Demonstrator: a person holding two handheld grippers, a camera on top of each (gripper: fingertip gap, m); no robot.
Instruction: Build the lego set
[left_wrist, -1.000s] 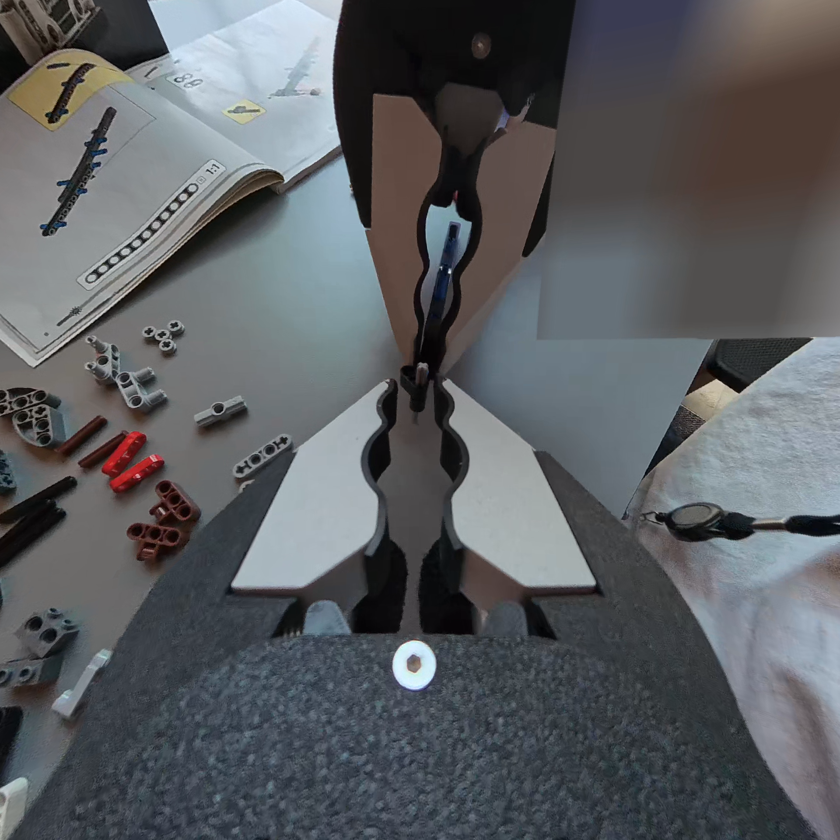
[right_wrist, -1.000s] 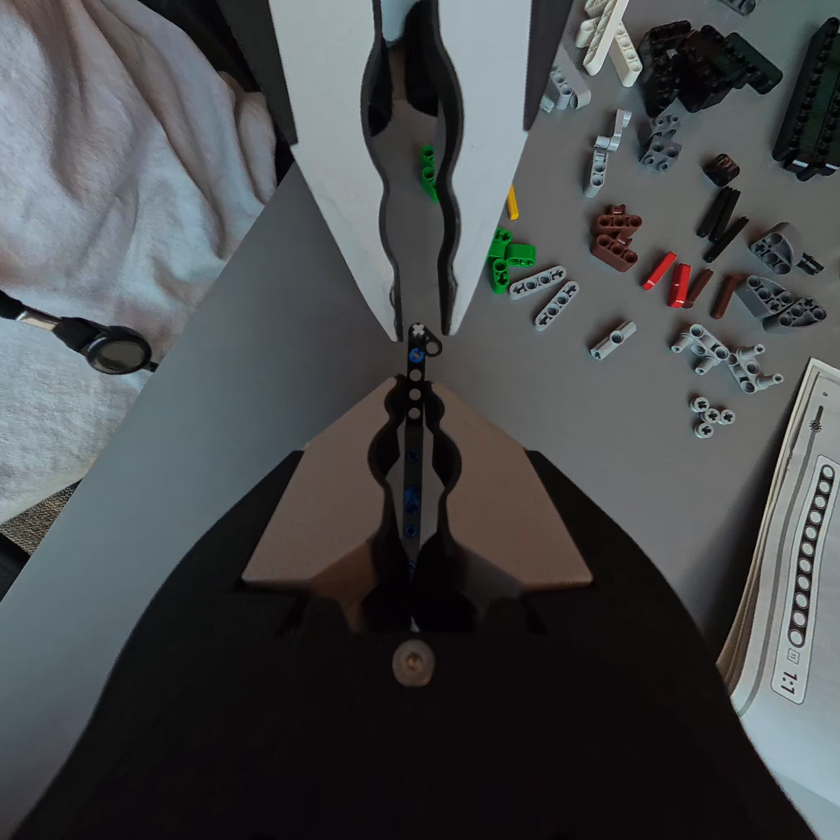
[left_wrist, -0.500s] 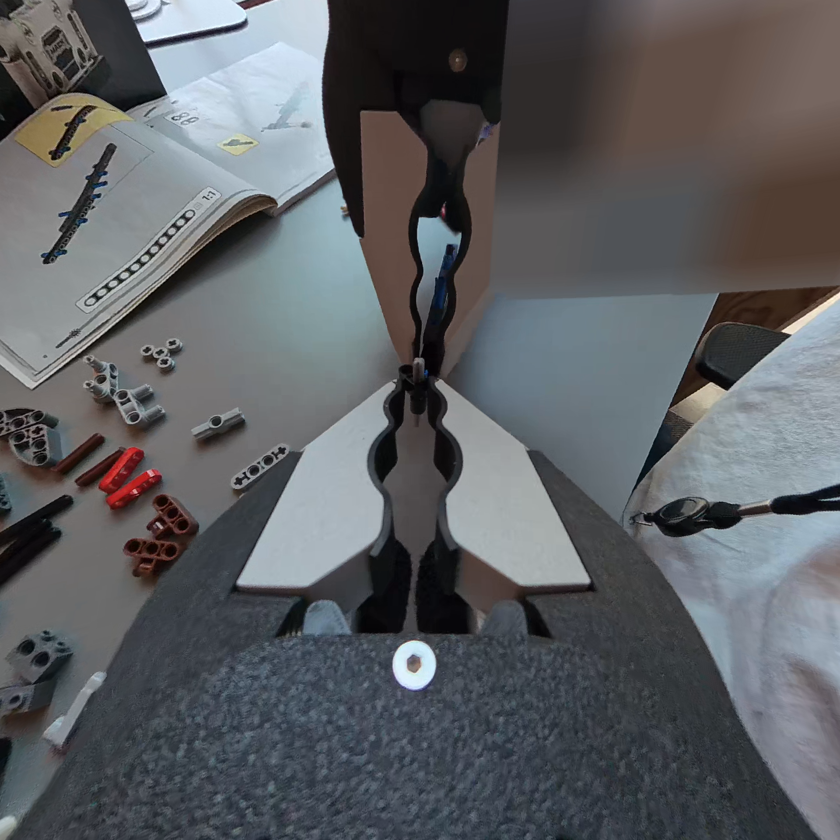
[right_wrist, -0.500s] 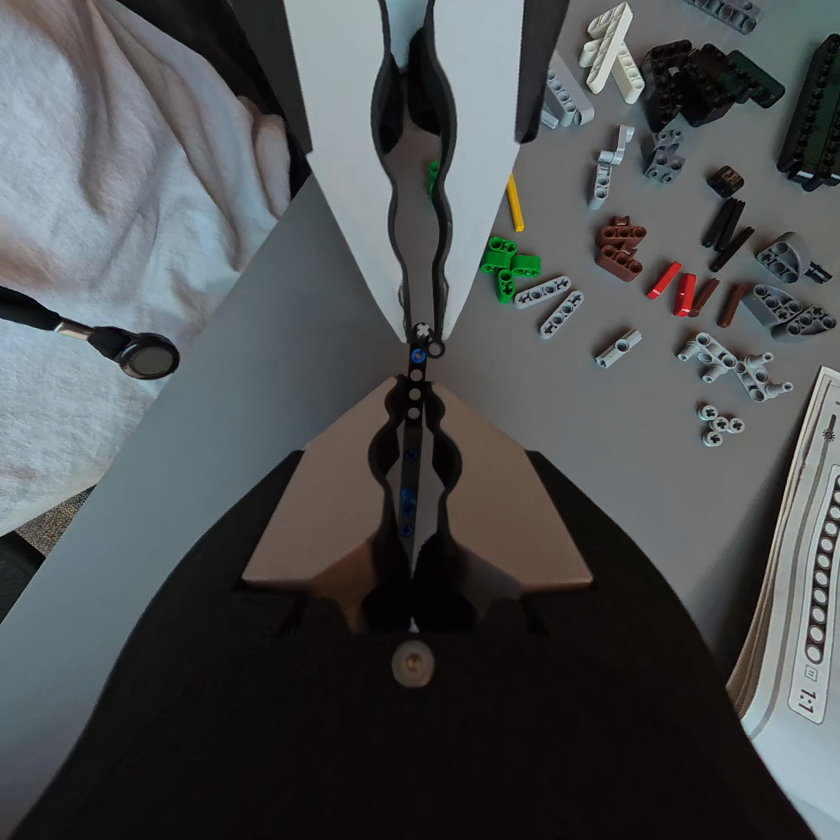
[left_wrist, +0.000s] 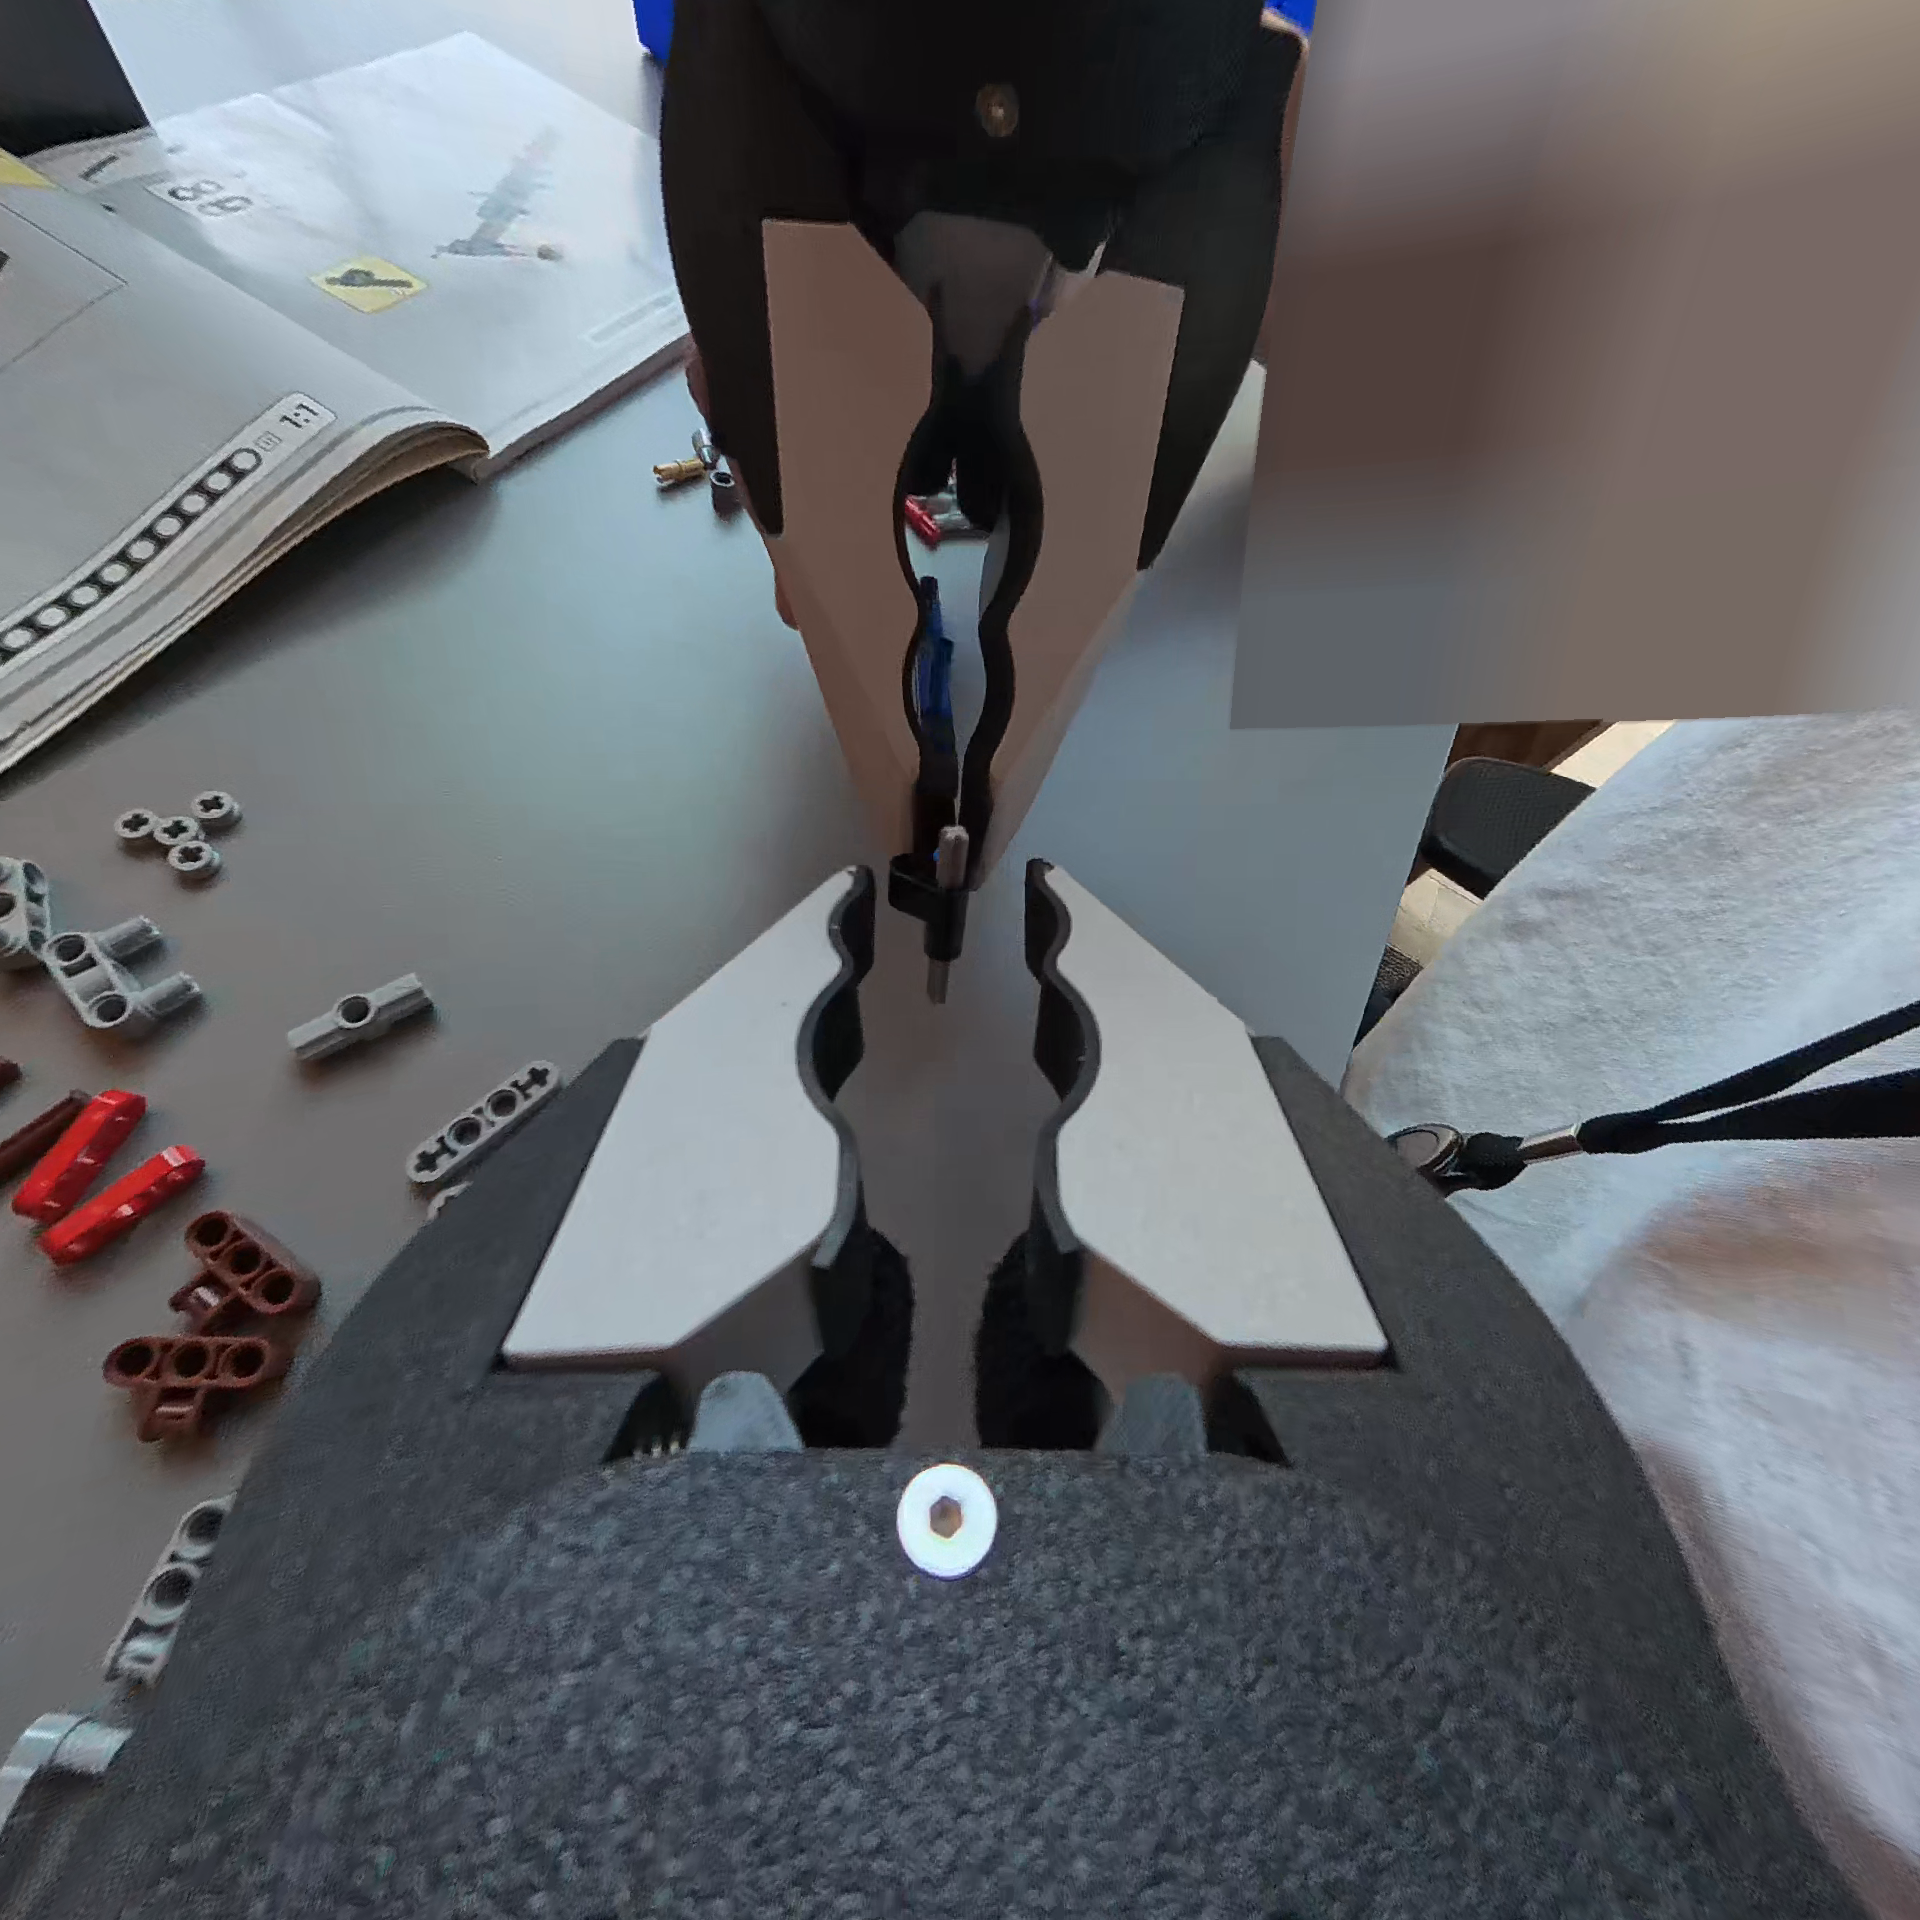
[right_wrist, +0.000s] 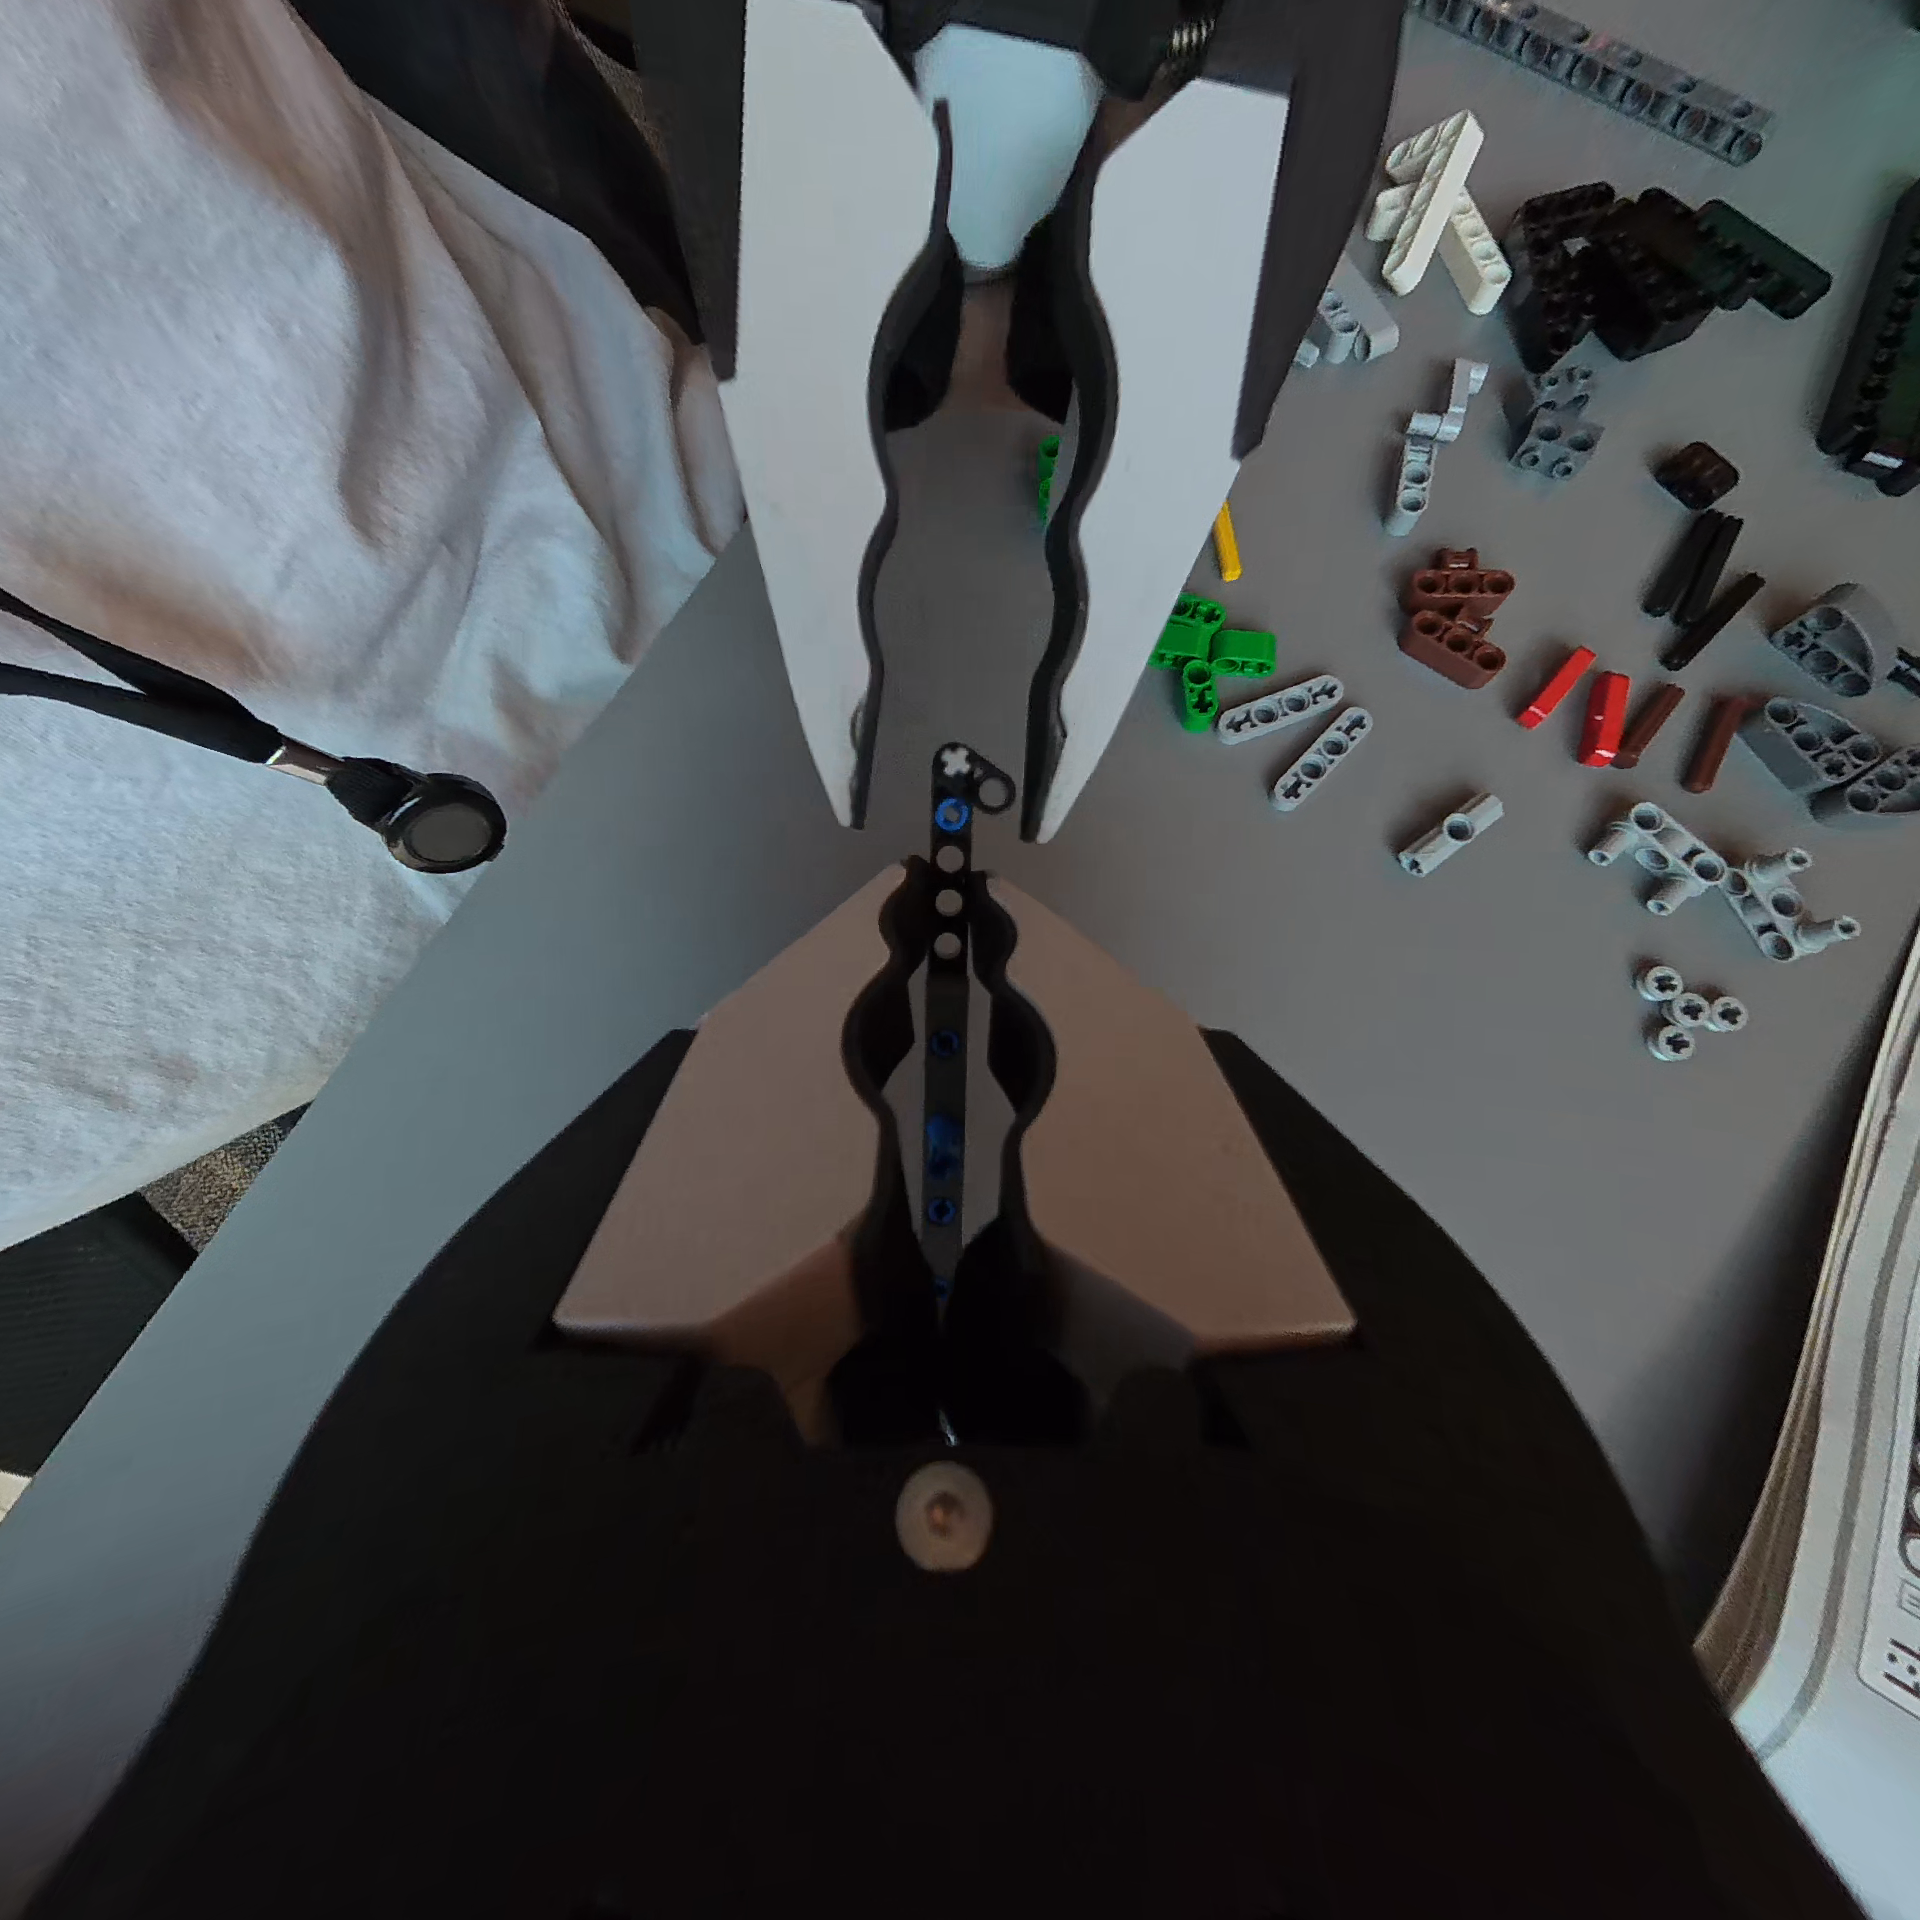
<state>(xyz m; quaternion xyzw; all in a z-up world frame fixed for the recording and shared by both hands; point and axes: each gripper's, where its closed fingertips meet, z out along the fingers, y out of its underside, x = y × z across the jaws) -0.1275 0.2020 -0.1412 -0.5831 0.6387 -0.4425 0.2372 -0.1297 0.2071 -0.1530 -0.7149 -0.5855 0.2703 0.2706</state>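
My right gripper (right_wrist: 948, 883) is shut on a long black beam (right_wrist: 945, 1049) with blue pins, held above the grey table (right_wrist: 1195, 987). A small black connector (right_wrist: 971, 774) with a grey axle sits on the beam's far end. In the left wrist view the connector (left_wrist: 920, 888) and its axle (left_wrist: 948, 914) hang between my open left gripper's (left_wrist: 945, 883) fingertips, touching neither finger. The right gripper (left_wrist: 951, 831) faces it tip to tip. The left gripper (right_wrist: 945, 826) also shows open in the right wrist view.
An open instruction booklet (left_wrist: 260, 343) lies at the back left. Loose parts are spread on the table: red (left_wrist: 104, 1164), brown (left_wrist: 208, 1320), grey (left_wrist: 358, 1013), green (right_wrist: 1205, 644), white (right_wrist: 1439, 208), black (right_wrist: 1642, 270). A person in white with a lanyard (left_wrist: 1662, 1122) sits at the table edge. Both grippers' tips are close together, under 4 cm apart.
My left gripper has opened and let go of the small black connector, which stays on the end of the beam. The right gripper still holds the beam.
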